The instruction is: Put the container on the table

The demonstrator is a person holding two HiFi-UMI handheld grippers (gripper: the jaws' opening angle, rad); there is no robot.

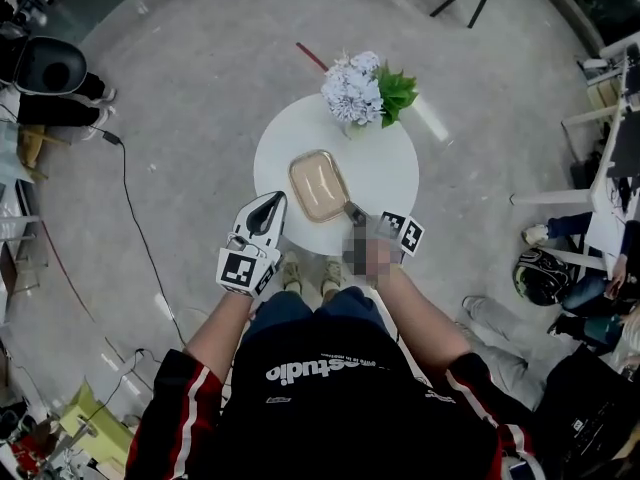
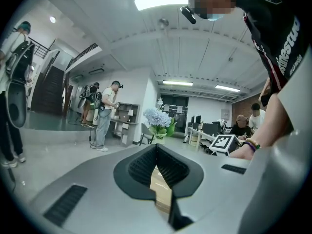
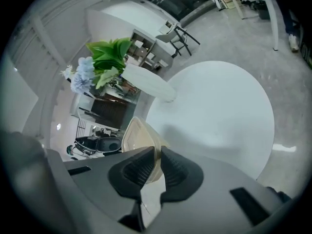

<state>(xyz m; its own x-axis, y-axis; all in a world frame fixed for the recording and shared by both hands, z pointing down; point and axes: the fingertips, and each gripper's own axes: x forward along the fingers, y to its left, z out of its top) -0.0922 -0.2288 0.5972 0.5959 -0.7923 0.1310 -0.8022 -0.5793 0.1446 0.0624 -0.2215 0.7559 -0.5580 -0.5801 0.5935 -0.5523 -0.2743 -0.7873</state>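
Observation:
A shallow beige container [image 1: 318, 185] lies over the middle of the round white table [image 1: 390, 168]. My right gripper [image 1: 352, 211] is shut on its near right corner. In the right gripper view the container's rim [image 3: 139, 140] runs between the closed jaws of the right gripper [image 3: 157, 152], with a shadow on the table [image 3: 214, 111] beyond it. I cannot tell whether the container rests on the tabletop. My left gripper [image 1: 270, 204] hovers at the table's near left edge, beside the container, shut and empty; in its own view the left gripper [image 2: 157, 147] has its jaws meeting at the tips.
A vase of pale blue flowers [image 1: 360, 88] with green leaves stands at the table's far edge. A black cable [image 1: 135, 208] trails over the floor on the left. A helmet [image 1: 540, 273] and seated people are at the right. My shoes [image 1: 310, 273] are by the table's near edge.

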